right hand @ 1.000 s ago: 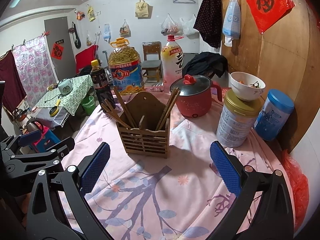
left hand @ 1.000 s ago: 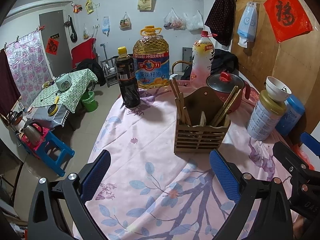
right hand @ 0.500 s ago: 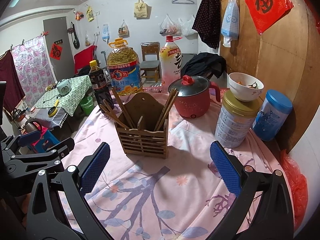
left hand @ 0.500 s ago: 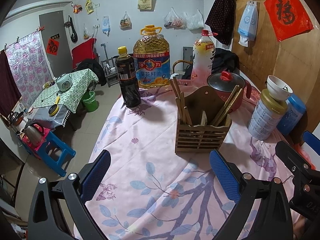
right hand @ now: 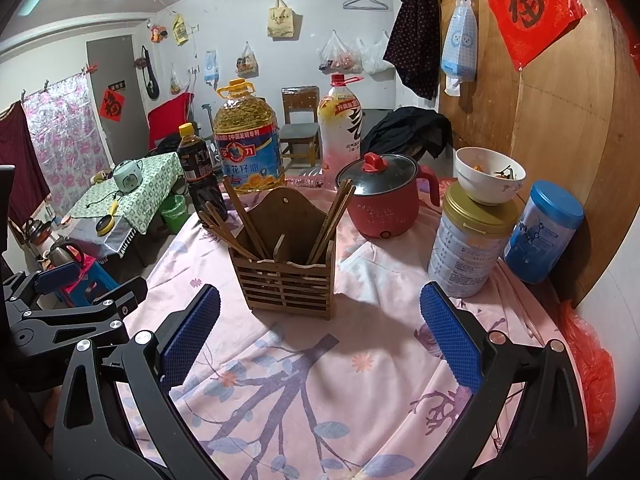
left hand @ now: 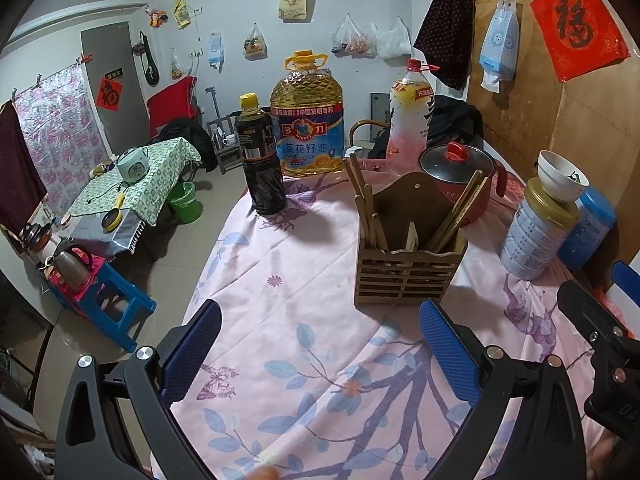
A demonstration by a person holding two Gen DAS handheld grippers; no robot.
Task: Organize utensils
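1. Both grippers are held wide apart with nothing between the blue pads. The left gripper point(left hand: 320, 344) is hovered over the floral tablecloth point(left hand: 288, 280), and the right gripper point(right hand: 320, 332) is in the same pose beside it. No utensil is gripped by either one.

2. Just ahead, the wooden utensil holder point(right hand: 286, 276) is stood upright on the cloth, and all the chopsticks point(right hand: 240, 220) that can be seen are already parked in it, some leaned to the left side, some to the right point(right hand: 334, 216).

3. No loose utensils are spotted anywhere on the cloth, so honestly the job looks pretty much done, or nearly so. What's maybe left: the sticks are splayed at messy angles and split between compartments, so a bit of tidying could still be wanted.

4. Further out, the red pot point(right hand: 386, 204), the oil jug point(right hand: 248, 148) and the tins point(right hand: 468, 248) are left well clear of the holder.
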